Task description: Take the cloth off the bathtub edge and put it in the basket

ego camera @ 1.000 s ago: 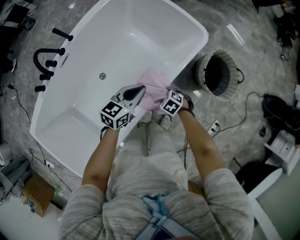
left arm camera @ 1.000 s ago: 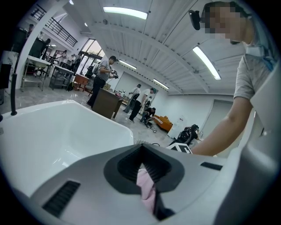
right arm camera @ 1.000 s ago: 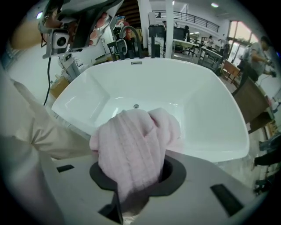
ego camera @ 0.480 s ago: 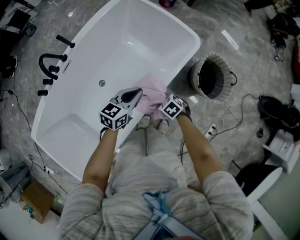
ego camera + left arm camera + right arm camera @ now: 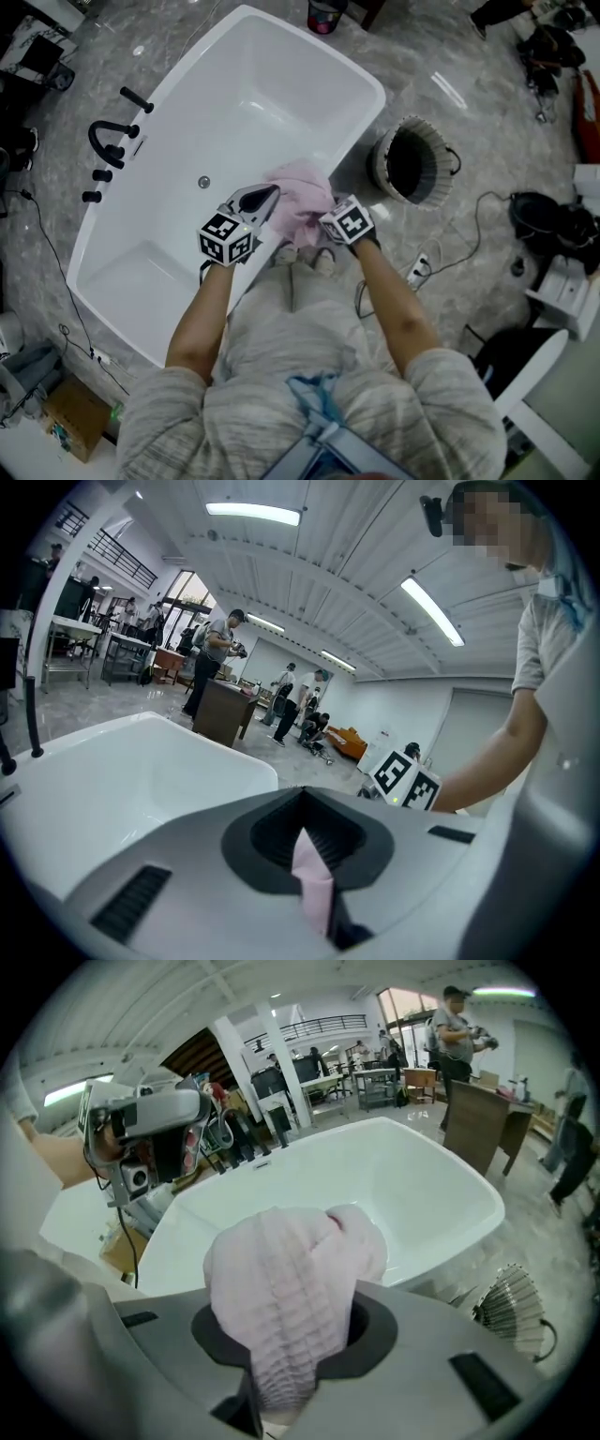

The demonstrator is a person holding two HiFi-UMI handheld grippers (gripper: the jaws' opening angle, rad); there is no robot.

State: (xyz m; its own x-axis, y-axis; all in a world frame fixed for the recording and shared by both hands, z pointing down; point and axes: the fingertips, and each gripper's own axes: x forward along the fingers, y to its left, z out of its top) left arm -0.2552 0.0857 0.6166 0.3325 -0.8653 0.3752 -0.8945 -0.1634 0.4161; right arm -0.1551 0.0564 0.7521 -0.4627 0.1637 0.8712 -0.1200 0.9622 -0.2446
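The pink cloth [image 5: 302,199] is bunched at the near edge of the bathtub [image 5: 373,86], held between 2 grippers. The left gripper [image 5: 266,195] is clamped on a thin corner of the cloth, and the right gripper [image 5: 328,212] on a thick wad. The basket [image 5: 439,184] stands just beside the bathtub's right corner. A black faucet [image 5: 105,141] stands at the bathtub's left side.

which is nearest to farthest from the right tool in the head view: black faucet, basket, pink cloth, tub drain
1. pink cloth, gripped in the right tool
2. basket, on the floor to its right
3. tub drain, left, inside the bathtub
4. black faucet, far left beside the bathtub
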